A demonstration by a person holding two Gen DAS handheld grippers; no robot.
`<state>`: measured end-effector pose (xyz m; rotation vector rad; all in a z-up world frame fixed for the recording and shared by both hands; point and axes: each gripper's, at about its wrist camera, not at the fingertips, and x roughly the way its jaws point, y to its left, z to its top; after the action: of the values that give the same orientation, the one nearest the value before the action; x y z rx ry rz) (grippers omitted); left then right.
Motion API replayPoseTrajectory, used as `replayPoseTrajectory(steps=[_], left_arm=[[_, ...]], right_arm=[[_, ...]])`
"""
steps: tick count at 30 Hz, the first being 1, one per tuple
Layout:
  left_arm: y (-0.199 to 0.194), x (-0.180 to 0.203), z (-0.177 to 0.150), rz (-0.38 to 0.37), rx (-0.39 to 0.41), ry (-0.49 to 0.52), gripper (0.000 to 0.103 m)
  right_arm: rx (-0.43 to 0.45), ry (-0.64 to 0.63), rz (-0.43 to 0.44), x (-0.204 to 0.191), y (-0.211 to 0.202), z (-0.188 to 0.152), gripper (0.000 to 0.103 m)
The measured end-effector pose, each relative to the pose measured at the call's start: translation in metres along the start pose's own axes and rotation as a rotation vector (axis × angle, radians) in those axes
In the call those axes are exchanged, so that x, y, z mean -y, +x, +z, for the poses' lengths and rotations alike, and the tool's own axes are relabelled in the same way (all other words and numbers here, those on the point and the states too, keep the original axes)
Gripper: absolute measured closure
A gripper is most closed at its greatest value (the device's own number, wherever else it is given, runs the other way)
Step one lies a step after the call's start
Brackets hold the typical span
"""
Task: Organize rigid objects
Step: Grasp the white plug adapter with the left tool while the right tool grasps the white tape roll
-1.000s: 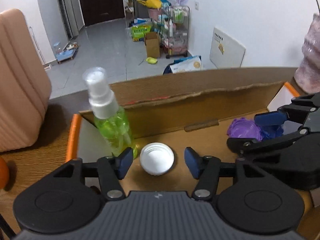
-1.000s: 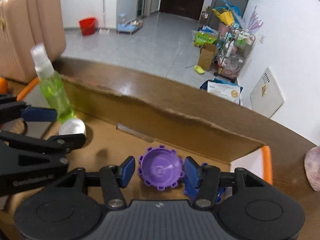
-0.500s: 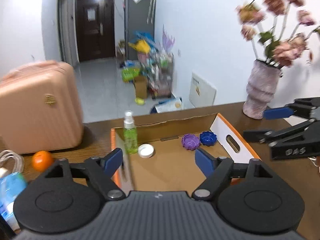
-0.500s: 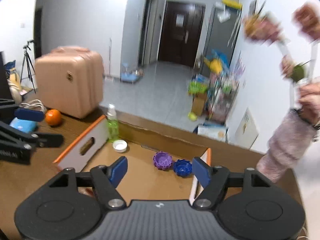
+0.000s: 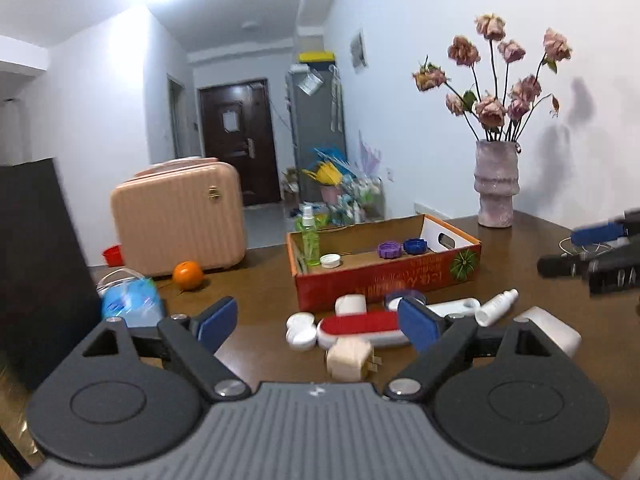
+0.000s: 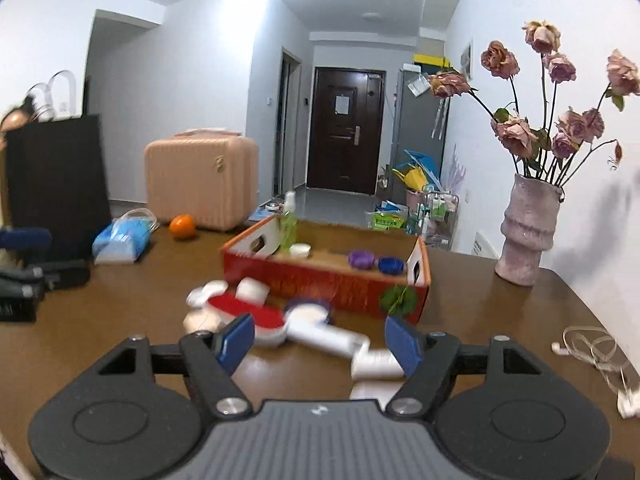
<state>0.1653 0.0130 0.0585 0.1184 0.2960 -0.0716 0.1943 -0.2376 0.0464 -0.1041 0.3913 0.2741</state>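
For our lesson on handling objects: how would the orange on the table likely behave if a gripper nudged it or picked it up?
The orange is round and sits free on the smooth table, so a nudge would probably set it rolling. Its curved skin may slip between flat gripper pads. It looks firm rather than floppy, likely fairly heavy for its size.

Pink suitcase (image 5: 179, 219), orange (image 5: 187, 275) beside it, vase (image 5: 496, 184) of dried roses

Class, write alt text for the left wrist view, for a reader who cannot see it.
The open, empty left gripper hovers over a wooden table above scattered white items and a red-topped case. Behind them, a red cardboard box holds a green spray bottle, a white cap, and purple and blue caps.
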Motion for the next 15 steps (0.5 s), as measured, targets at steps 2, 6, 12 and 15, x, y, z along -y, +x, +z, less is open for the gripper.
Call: replayPoseTrajectory(steps=[2, 6, 12, 15], left_arm=[[-0.028, 0.004, -0.018, 0.001, 0.032, 0.000, 0.007], [-0.065, 0.013, -0.046, 0.007, 0.058, 0.009, 0.003], [-0.076, 0.018, -0.066, -0.054, 0.014, -0.002, 0.001], [-0.066, 0.021, -0.067, -0.039, 0.006, -0.012, 0.001]], right_arm=[[0.008, 0.010, 0.026, -0.011, -0.017, -0.022, 0.028], [-0.005, 0.045, 0.025, -0.025, -0.043, -0.056, 0.027], [0.019, -0.019, 0.013, -0.044, -0.064, -0.077, 0.015], [0.029, -0.028, -0.036, -0.042, -0.058, -0.077, 0.014]])
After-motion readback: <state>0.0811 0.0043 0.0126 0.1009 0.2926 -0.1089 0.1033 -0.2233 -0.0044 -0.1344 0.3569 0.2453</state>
